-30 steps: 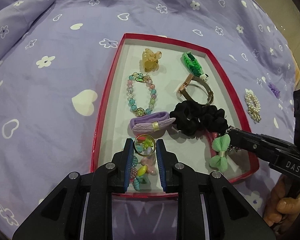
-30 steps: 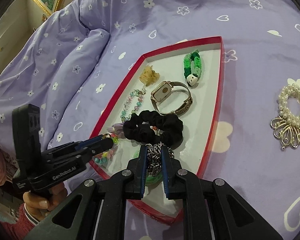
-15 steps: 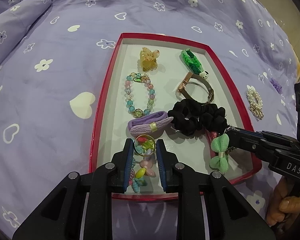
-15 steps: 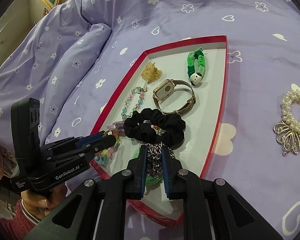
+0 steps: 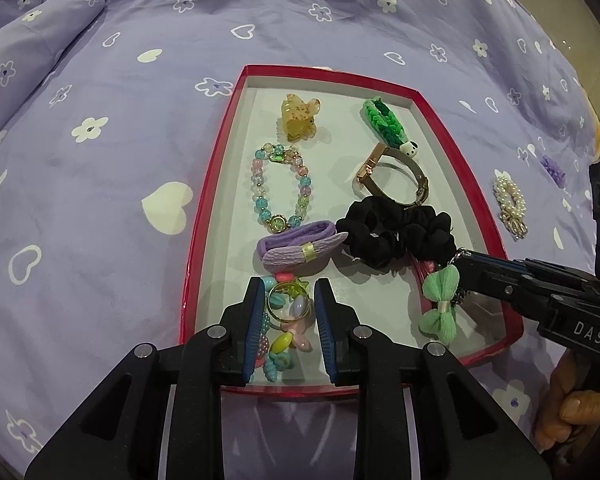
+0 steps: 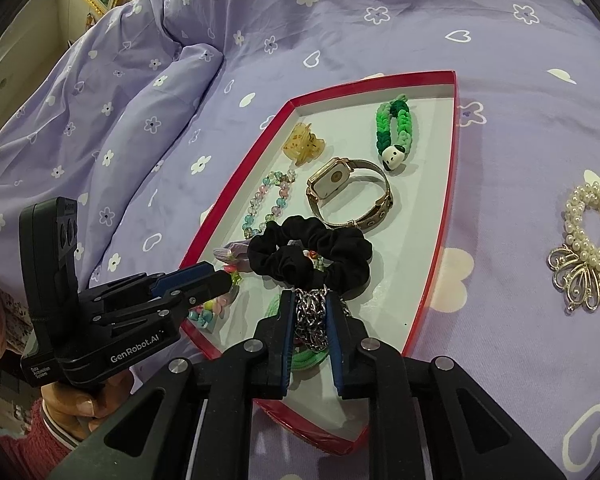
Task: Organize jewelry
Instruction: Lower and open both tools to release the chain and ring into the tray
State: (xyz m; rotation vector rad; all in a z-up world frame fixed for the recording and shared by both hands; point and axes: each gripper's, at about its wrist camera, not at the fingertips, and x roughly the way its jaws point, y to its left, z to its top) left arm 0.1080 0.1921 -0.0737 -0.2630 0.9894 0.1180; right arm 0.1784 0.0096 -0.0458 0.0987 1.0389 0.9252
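A red-rimmed tray (image 5: 204, 208) (image 6: 448, 208) lies on the purple bedspread and holds a bead bracelet (image 5: 278, 190), a watch (image 6: 348, 192), a black scrunchie (image 5: 396, 232) (image 6: 312, 256), a purple hair tie (image 5: 300, 250), a green braided band (image 5: 384, 122), an amber claw clip (image 5: 298, 118) and a green bow (image 5: 440, 304). My left gripper (image 5: 288, 304) is shut on a gold ring (image 5: 288, 302) above a colourful bead bracelet (image 5: 280, 346) at the tray's near end. My right gripper (image 6: 309, 314) is shut on a silver chain (image 6: 310, 312) over the tray's near corner.
A pearl hair tie with a gold ornament (image 6: 588, 248) (image 5: 510, 204) lies on the bedspread right of the tray. A small purple piece (image 5: 552, 166) lies beyond it. A folded duvet ridge (image 6: 140, 92) runs along the left.
Both grippers keep their hold and have lifted back a little from the tray. The items in the tray have not moved.
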